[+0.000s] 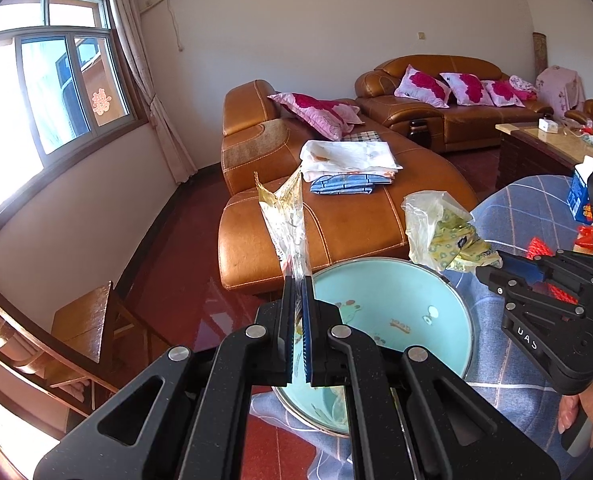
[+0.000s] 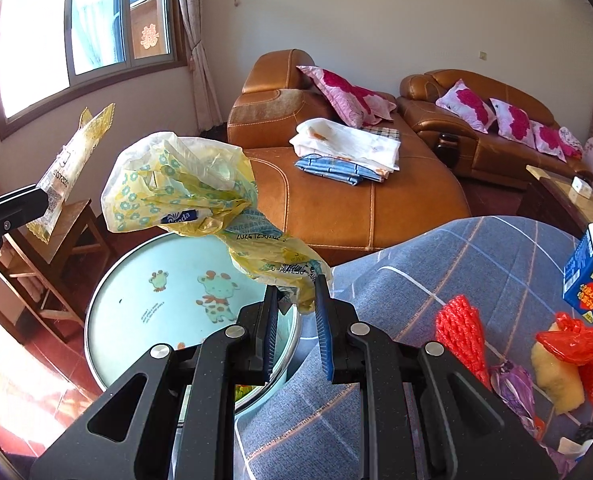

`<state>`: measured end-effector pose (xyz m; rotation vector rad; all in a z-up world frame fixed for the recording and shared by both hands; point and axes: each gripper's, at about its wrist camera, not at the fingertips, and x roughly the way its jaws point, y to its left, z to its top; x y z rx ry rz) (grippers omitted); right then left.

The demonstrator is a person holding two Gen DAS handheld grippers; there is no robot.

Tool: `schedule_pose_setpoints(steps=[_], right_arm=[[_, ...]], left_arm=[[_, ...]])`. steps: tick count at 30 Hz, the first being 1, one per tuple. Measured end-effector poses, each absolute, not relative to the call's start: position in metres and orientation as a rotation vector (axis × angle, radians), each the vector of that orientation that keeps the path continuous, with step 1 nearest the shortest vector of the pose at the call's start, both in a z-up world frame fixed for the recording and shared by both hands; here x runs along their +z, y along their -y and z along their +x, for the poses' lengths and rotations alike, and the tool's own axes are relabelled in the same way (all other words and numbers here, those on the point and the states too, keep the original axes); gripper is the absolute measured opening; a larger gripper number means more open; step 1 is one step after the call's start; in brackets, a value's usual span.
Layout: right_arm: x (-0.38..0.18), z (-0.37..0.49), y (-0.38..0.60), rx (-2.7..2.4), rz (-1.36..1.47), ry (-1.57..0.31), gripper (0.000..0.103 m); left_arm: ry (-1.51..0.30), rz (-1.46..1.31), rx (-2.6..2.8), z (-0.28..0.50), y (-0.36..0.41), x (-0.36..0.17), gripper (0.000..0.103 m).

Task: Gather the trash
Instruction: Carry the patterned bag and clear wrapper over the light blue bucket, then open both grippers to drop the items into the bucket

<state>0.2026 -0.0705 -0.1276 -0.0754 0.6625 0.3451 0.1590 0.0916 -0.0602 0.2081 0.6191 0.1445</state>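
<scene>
We find both grippers loaded and held above the collection vessel, a pale blue basin (image 2: 144, 280) printed with cartoon animals, standing on the floor beside a grey checked cloth (image 2: 436, 264). The left gripper (image 1: 299, 280) has its jaws closed flat on the lower end of a clear wrapper (image 1: 284, 216) with a yellow edge, which stands up from the pads; the right gripper (image 2: 296, 292) has its jaws clamped on the twisted tail of a crumpled yellow floral bag (image 2: 184, 184), the bulk of which billows up and away from the fingers.

We judge the step in hand to be the drop into the basin; to do it well, each bundle should be brought squarely over the basin's centre before the jaws part, and lowered close to the rim, since both pieces are light film and may drift or cling to the pads; the bag in particular overhangs the far rim and could fall outside.

Further trash lies on the cloth, well apart from the basin: a red mesh piece (image 2: 460, 328), a red plastic bag (image 2: 580, 344) over something pale yellow, a purple wrapper (image 2: 512, 384), and a blue carton (image 2: 588, 276) standing upright; a small item at the basin's near edge appears to be trash already deposited, though the gripper hides most of it.

Nothing obstructs the basin from above; the brown sofa (image 2: 356, 208) with folded linen (image 2: 348, 148) stands behind, clear of the work; the two grippers are near each other and should release in turn.
</scene>
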Motion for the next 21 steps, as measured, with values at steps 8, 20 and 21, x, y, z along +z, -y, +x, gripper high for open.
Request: schedule_pose_setpoints(steps=[8, 20, 21], right_arm=[[-0.137, 0.205, 0.065, 0.353, -0.096, -0.673, 0.019], [-0.143, 0.205, 0.058, 0.391, -0.125, -0.682, 0.032], [-0.143, 0.205, 0.059, 0.391, -0.121, -0.686, 0.033]], left_arm=[[-0.644, 0.222, 0.133, 0.162, -0.088, -0.068, 0.003], [-0.678, 0.207, 0.075, 0.160, -0.082, -0.078, 0.018], [-0.678, 0.210, 0.071, 0.160, -0.081, -0.078, 0.019]])
